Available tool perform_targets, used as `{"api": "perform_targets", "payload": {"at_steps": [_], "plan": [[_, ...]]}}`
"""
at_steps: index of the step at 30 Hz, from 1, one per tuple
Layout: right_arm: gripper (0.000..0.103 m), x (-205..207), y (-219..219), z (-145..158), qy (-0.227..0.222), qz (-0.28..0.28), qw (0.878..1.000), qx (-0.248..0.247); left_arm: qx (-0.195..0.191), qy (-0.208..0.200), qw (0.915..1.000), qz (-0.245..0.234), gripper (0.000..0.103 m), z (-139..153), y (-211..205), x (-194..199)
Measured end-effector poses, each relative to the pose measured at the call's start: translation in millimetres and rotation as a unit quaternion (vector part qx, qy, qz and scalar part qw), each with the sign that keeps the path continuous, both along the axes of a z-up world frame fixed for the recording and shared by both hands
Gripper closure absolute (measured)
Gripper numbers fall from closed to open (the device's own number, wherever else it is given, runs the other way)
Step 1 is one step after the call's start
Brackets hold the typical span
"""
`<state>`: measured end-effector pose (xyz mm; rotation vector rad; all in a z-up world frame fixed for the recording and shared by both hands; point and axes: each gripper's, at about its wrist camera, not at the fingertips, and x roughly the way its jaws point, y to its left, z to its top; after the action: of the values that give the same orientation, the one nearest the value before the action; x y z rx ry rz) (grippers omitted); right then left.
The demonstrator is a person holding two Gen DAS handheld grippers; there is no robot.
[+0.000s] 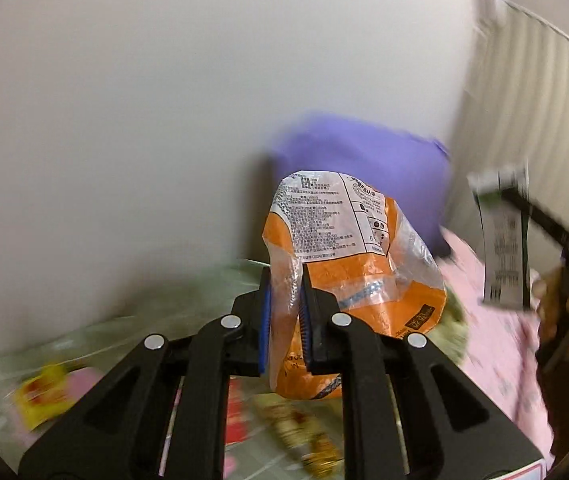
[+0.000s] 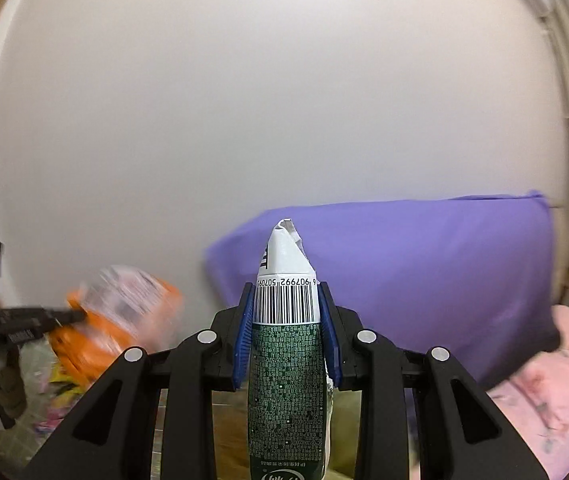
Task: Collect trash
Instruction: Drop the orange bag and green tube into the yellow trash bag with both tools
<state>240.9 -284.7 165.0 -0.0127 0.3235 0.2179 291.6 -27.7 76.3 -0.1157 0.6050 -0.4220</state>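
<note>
In left view only, yellow wrapper (image 1: 40,396), right view only, carton (image 2: 287,344) barcode.

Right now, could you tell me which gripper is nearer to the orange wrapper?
Left. The left gripper is clamped on the orange wrapper; the right gripper holds a green carton off to the wrapper's side, apart from it.
</note>
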Motion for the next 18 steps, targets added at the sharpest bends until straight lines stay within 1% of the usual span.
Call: {"api": "perform_targets", "payload": {"at_steps": [1, 2, 3, 5, 6, 7, 8, 10, 11, 13, 14, 16, 17, 18], "plan": [[0.074, -4, -12, 0, -0.001, -0.014, 1.0, 0.002, 0.005, 0.013, 0.9994, -0.033, 0.091, -9, -26, 13], [0.074, -7, -22, -1, -0.001, -0.024, 1.0, 0.005, 0.007, 0.022, 0.9983, -0.054, 0.091, -15, -42, 21], [0.074, -10, -28, -2, -0.002, -0.03, 1.0, 0.008, 0.009, 0.039, 0.9957, -0.084, 0.091, -25, -66, 32], [0.074, -13, -38, -7, -0.002, -0.039, 0.999, 0.016, 0.024, 0.069, 0.9879, -0.137, 0.091, -47, -107, 48], [0.074, -12, -41, -9, -0.001, -0.04, 0.999, 0.024, 0.04, 0.077, 0.9842, -0.154, 0.091, -57, -125, 51], [0.074, -9, -43, -12, 0.0, -0.041, 0.999, 0.034, 0.073, 0.084, 0.9786, -0.173, 0.091, -70, -143, 52], [0.074, -4, -43, -15, 0.002, -0.039, 0.998, 0.043, 0.102, 0.086, 0.9743, -0.181, 0.091, -79, -150, 50], [0.074, 2, -47, -21, 0.007, -0.035, 0.997, 0.061, 0.185, 0.085, 0.9623, -0.18, 0.091, -106, -167, 51], [0.074, 11, -46, -28, 0.011, -0.031, 0.997, 0.075, 0.2, 0.09, 0.9592, -0.178, 0.091, -114, -167, 54], [0.074, 23, -46, -41, 0.017, -0.024, 0.995, 0.094, 0.205, 0.098, 0.9584, -0.173, 0.091, -121, -162, 57], [0.074, 34, -43, -51, 0.022, -0.019, 0.994, 0.108, 0.201, 0.1, 0.9598, -0.169, 0.091, -121, -156, 57], [0.074, 48, -32, -66, 0.033, -0.011, 0.991, 0.132, 0.178, 0.11, 0.9645, -0.161, 0.093, -120, -143, 60], [0.074, 58, -27, -79, 0.044, -0.009, 0.989, 0.139, 0.165, 0.114, 0.9663, -0.161, 0.093, -118, -141, 62], [0.074, 66, -26, -87, 0.055, -0.011, 0.99, 0.133, 0.145, 0.118, 0.9692, -0.161, 0.093, -117, -135, 65]]}}
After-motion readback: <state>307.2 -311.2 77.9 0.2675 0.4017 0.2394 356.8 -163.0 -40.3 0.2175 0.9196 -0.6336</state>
